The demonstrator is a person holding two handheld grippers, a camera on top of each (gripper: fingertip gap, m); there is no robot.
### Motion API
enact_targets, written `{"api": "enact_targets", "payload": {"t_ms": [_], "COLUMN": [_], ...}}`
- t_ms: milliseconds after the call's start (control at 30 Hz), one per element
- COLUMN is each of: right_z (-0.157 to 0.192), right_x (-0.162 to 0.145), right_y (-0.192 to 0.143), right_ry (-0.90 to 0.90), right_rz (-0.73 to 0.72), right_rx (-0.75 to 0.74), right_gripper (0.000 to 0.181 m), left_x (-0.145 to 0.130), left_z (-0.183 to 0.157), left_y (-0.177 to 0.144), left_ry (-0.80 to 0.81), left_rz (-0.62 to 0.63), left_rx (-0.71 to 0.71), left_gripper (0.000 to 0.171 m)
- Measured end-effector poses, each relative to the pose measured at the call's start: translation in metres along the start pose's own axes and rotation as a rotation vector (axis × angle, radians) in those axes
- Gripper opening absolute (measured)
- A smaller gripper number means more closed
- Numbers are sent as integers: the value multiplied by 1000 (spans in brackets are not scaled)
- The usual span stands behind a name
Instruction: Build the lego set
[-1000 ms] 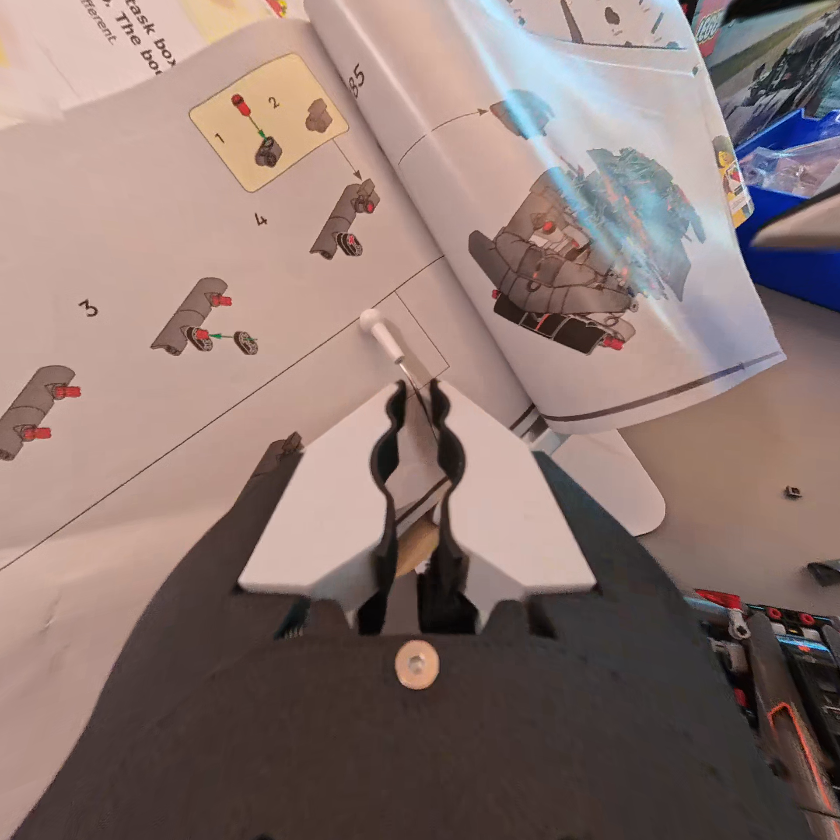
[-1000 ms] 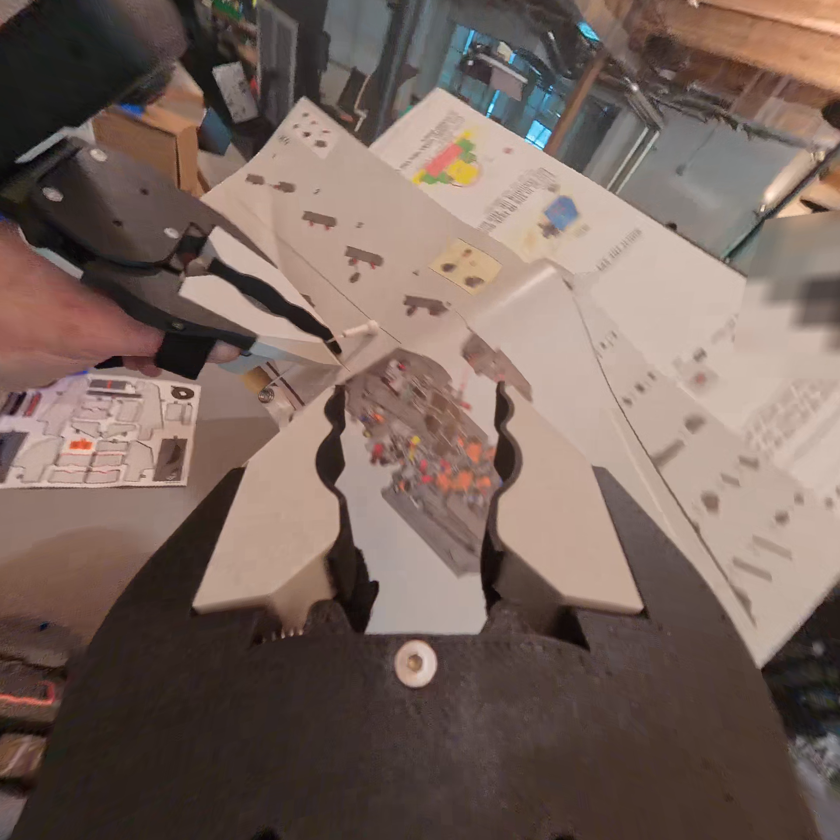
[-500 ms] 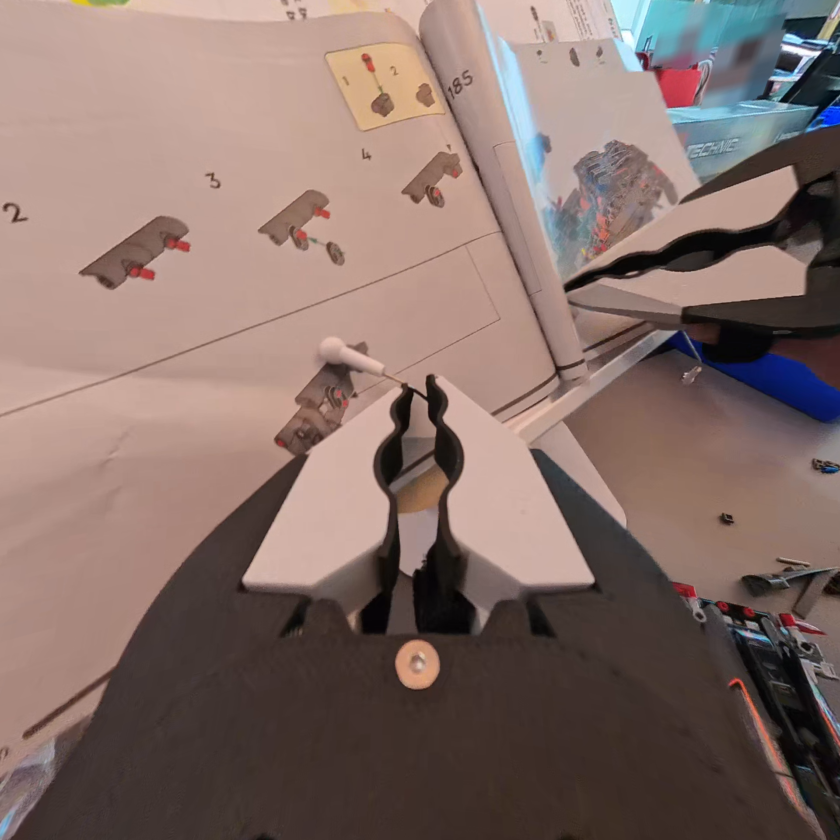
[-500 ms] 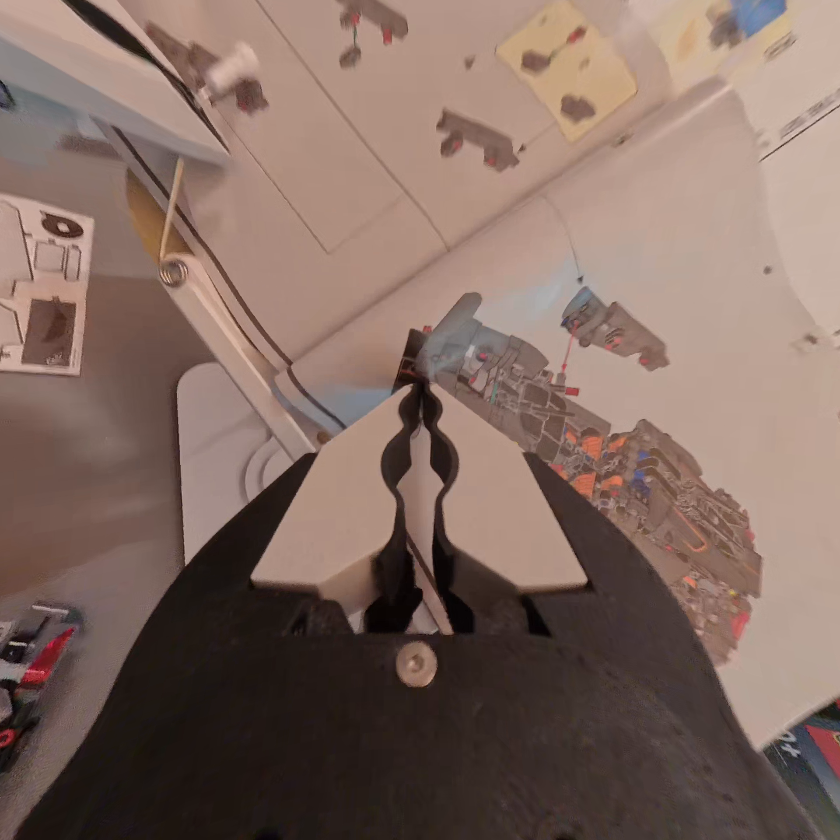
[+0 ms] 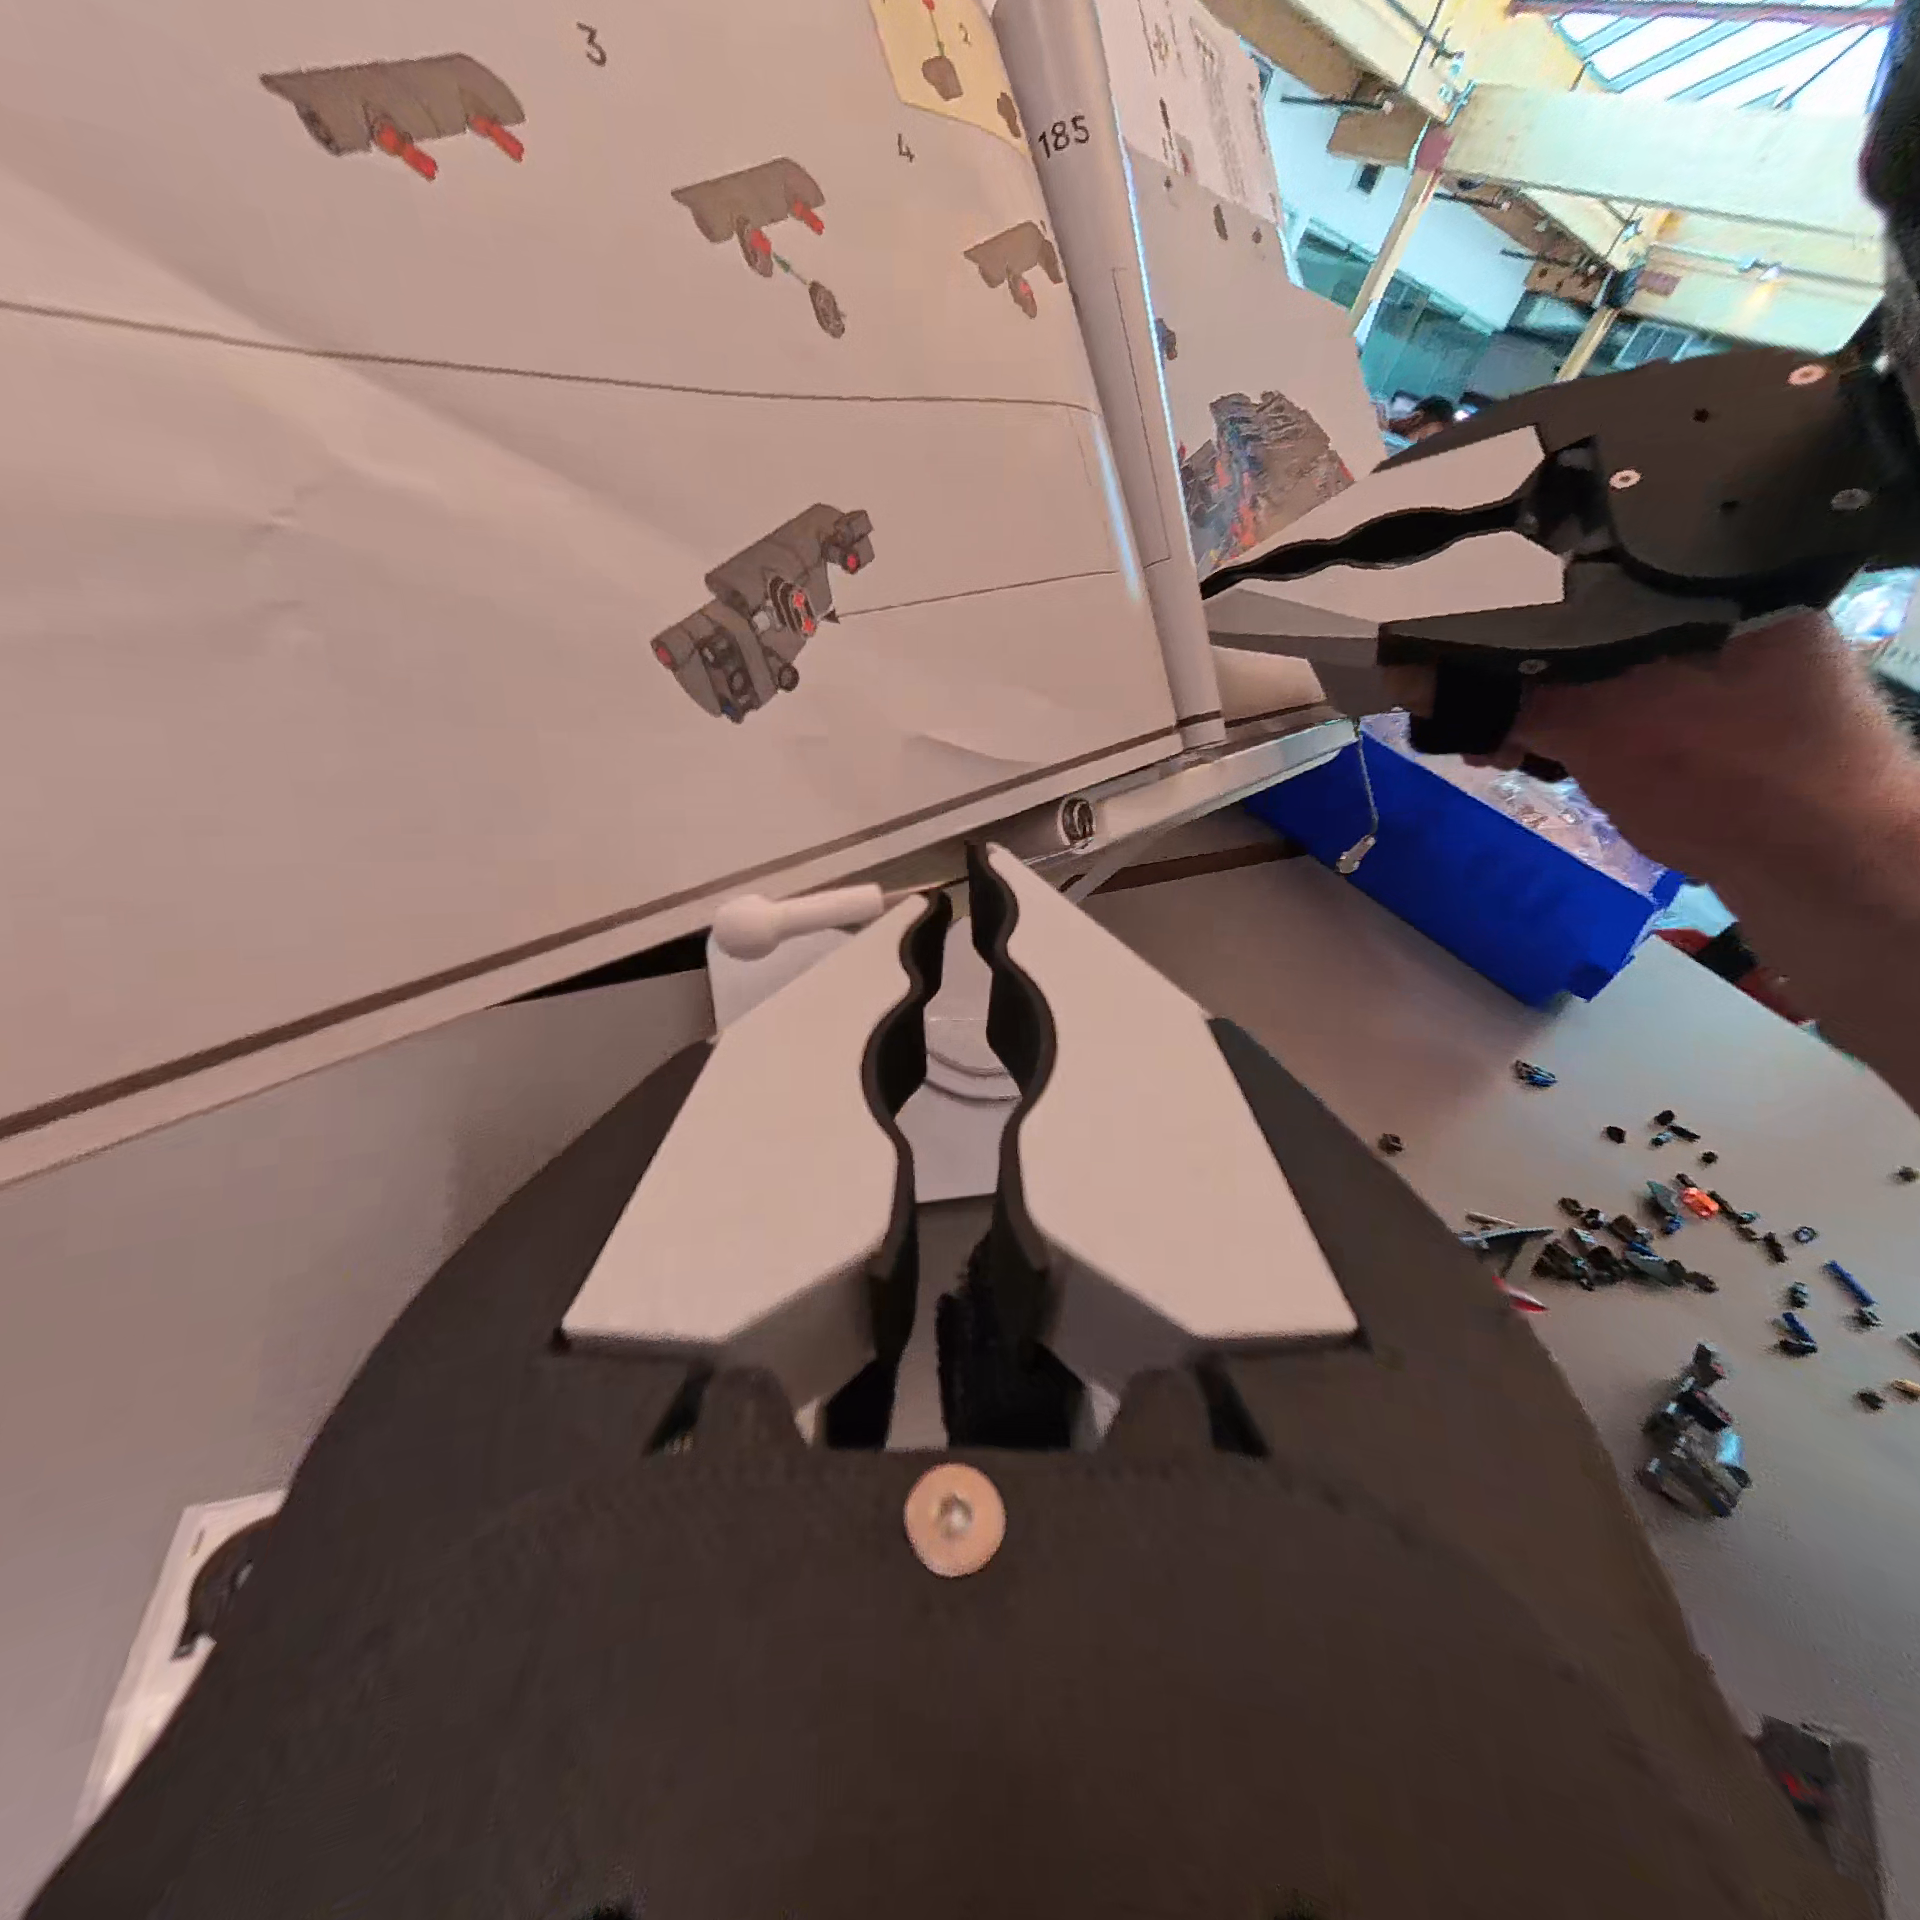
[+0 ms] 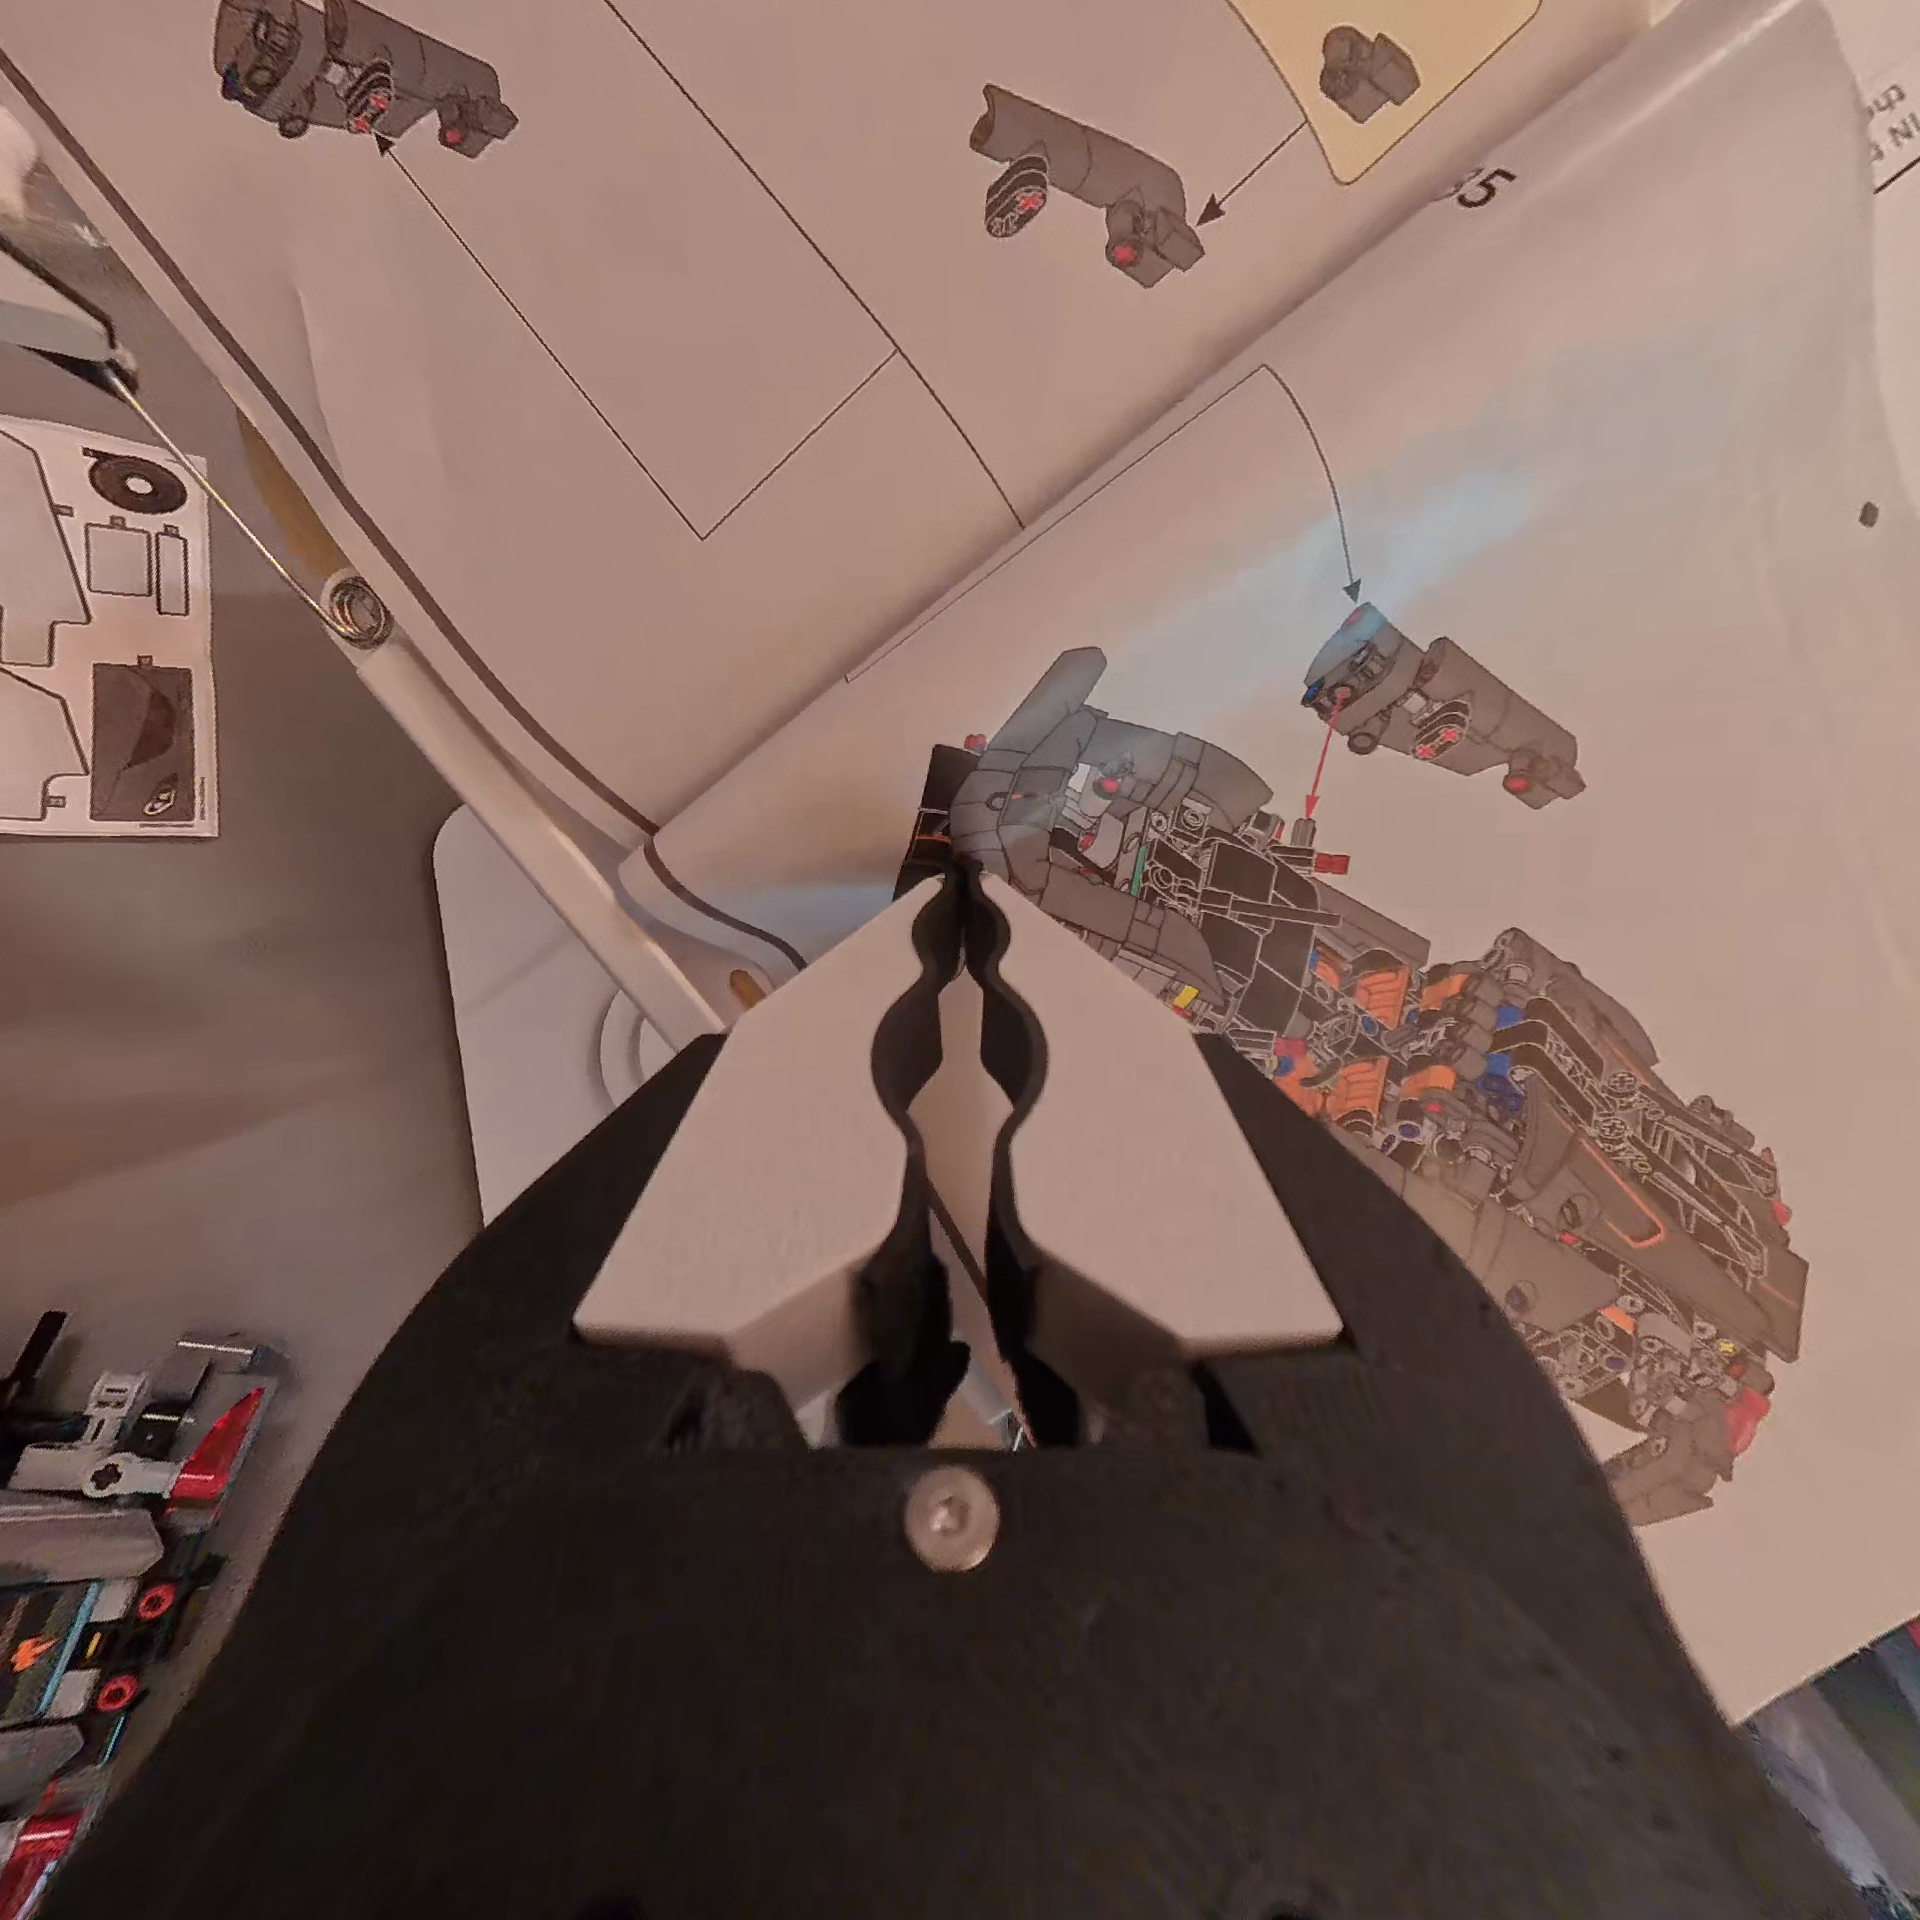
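Hiding booklet (image 6: 1351, 468) edge: right gripper (image 6: 961, 883).

Warm indoor light, both pictures bent at the edges.
Bright windows (image 5: 1621, 187) shine far off. A pale blue glare streak crosses the instruction page (image 6: 1455, 499). Lego pieces (image 5: 1621, 1247) on the counter (image 5: 1299, 1039) look blurry.

The grey desk (image 5: 1299, 997) carries a white book stand (image 6: 520, 935), a blue bin (image 5: 1455, 883), scattered small lego pieces (image 5: 1662, 1247) and a sticker sheet (image 6: 104, 644).
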State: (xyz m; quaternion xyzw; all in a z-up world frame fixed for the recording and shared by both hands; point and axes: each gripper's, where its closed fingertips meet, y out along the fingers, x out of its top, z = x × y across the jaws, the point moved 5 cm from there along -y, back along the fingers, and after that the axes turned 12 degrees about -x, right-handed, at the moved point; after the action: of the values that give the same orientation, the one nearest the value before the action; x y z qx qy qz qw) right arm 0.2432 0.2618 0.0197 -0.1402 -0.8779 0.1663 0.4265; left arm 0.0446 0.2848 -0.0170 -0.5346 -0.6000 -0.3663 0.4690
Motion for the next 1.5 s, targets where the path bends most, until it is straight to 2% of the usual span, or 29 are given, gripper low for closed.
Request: {"api": "enact_targets", "payload": {"t_ms": [233,500,633,767,833,1033,1167,1300,1500], "right_z": [0,-1,-2,-4,-6,-14,-14,-19,-59], "right_x": [1,1,1,2,6,20,32,42,29], "right_y": [1,-1,-5,-10,-15,-25,-29,-30,-30], "right_ry": [-22,-5,3,9,4,29,45,50,125], "right_rz": [12,7,-12,-31,-45,-85,-120,-146,-131], "right_rx": [-14,3,9,9,-3,-19,-12,-24,-93], "right_gripper": [0,0,0,1,8,24,28,32,50], "left_x": [-4,-6,5,23,33,50,56,55,50], "left_z": [-8,-9,-10,-5,3,41,54,60,66], "left_y": [-16,-32,-38,-41,-44,-52,-54,-43,-32], "left_ry": [-63,32,138,238,272,271,281,286,314], "left_rz": [-50,-16,-25,-41,-44,-42,-44,9,73], "left_rx": [-72,-20,47,151,204,337,378,379,423], "left_gripper": [0,0,1,20,30,57,61,63,70]}}
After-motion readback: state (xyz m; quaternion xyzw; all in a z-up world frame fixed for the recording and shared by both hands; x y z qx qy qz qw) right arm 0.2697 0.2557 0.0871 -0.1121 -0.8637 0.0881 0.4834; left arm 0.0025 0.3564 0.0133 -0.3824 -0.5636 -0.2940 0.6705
